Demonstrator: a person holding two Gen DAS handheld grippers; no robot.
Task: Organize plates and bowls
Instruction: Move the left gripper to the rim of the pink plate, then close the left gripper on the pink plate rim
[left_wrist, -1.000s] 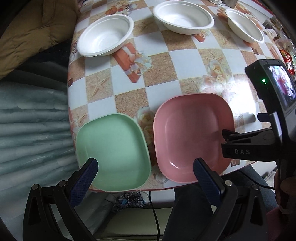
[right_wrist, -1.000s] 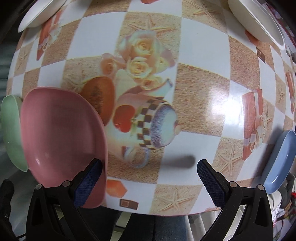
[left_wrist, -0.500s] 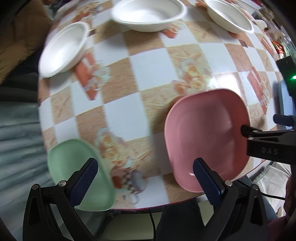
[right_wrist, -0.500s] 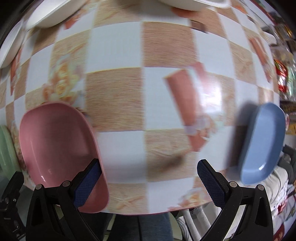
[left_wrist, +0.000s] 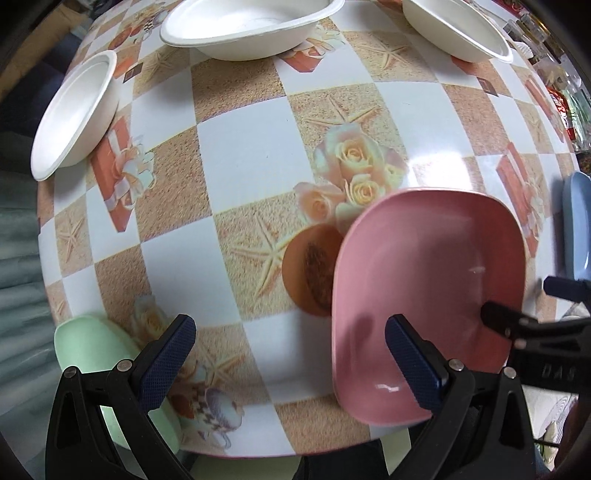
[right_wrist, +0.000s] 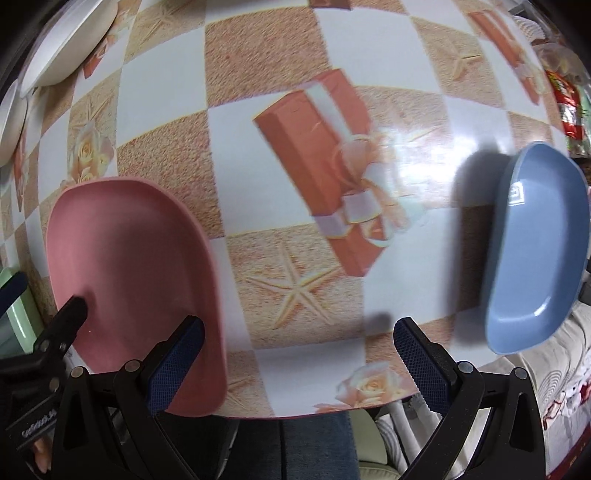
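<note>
Step in hand, judged: collecting the plates. The round table (left_wrist: 240, 155) with its glossy checkered floral cloth carries a pink square plastic plate (left_wrist: 428, 295) at its near edge. Left gripper (left_wrist: 291, 354) and right gripper (right_wrist: 299, 350) hover apart, empty. Next: close on a plate rim. Room detail is unclear.

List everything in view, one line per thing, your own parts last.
pink square plastic plate: 1, pink, near table edge, centre
green square plastic plate: 1, pale green, near edge, left of pink
blue square plastic plate: 1, blue, near edge, right of pink
white round paper bowls: 3, white, far side
checked vinyl tablecloth: 1, tan and white, covers table
left gripper: 1, black, blue pads, open, empty
right gripper: 1, black, blue pads, open, empty
</note>
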